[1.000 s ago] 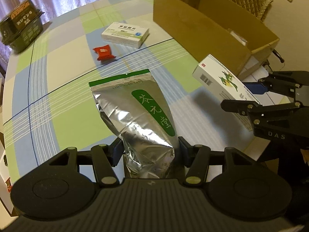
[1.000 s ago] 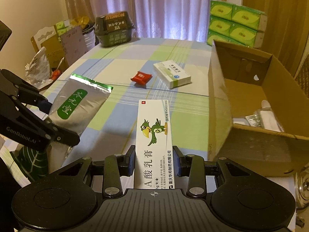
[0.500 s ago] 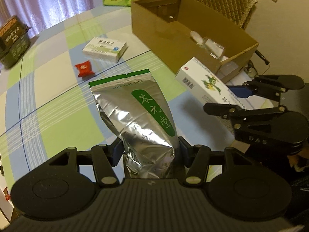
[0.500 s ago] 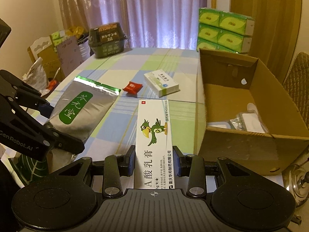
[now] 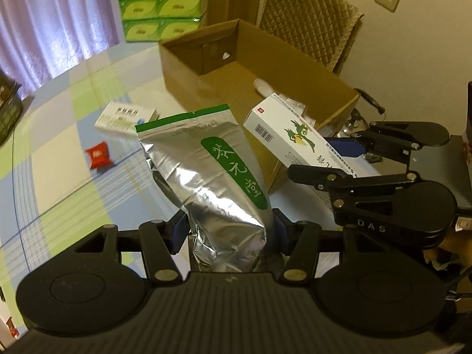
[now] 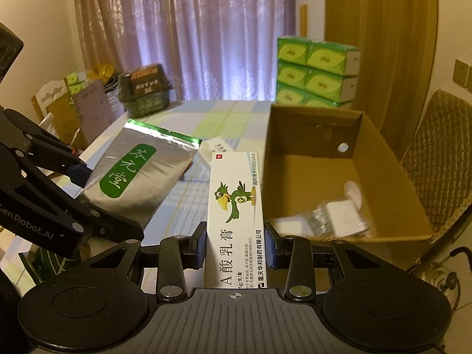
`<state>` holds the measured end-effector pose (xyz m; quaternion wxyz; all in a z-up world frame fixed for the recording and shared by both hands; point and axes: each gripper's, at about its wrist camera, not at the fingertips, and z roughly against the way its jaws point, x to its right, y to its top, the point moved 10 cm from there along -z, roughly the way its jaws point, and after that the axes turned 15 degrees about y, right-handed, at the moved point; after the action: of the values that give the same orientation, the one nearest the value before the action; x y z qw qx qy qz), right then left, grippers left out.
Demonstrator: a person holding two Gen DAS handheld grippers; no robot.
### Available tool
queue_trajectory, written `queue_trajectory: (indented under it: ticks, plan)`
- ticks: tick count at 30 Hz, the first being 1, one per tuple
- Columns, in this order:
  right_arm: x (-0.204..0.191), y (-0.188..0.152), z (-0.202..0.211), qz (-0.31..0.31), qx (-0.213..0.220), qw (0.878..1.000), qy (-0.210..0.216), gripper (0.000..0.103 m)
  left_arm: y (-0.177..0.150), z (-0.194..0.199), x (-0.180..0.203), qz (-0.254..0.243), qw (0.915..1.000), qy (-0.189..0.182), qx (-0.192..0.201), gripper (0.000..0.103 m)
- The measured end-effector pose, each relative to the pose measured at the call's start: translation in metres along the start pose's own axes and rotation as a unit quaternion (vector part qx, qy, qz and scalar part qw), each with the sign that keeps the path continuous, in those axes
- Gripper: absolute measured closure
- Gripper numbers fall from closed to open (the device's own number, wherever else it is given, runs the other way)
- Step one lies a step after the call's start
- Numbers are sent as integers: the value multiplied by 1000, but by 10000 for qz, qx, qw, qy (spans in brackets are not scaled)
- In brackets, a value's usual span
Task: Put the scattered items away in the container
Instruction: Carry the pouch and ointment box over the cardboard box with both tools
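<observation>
**Both loads now up beside the box**

Over the last second I have carried both claws up and toward the box [image 6: 339, 177], so its open inside now shows with a few small packs lying at the near end. That puts the drop close, I judge.

My left claw [image 5: 227, 230] is clamped on the crumpled bottom of the foil pouch [image 5: 206, 165], which stands up and leans forward, off the table [image 5: 59, 162]. My right claw [image 6: 236, 244] pinches the white carton [image 6: 236, 206] at its near end; the carton points forward, its far tip just left of the box's left wall.

Left behind on the table are a white packet [image 5: 124, 118] and a red sachet [image 5: 98, 157], farther left.
</observation>
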<state>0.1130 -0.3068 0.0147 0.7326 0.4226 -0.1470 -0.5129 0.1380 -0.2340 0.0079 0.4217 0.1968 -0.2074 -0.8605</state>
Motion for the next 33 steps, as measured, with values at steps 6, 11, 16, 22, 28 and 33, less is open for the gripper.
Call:
queue_trajectory:
  ticks: [6,11,16,22,28,33]
  plan:
    - [23,16,16,-7,124,9998,-166,63,27,2,14,-48,9999,-108,105,50]
    - [46,27,24,-21,173,9994,-310,63,49,1,27,-67,9996,-213,170,50]
    - [71,35,26,-67,178,9989,-420,63,70,-5,37,-99,9993,-301,221,50]
    - [96,42,28,-148,194,9982,-542,63,89,-19,48,-158,9990,-377,196,50]
    - [114,47,23,-156,127,9980,-595,63,102,-34,56,-126,9987,-472,146,50]
    - [129,52,15,-167,63,9981,-595,63,111,-48,59,-48,9986,-508,114,50]
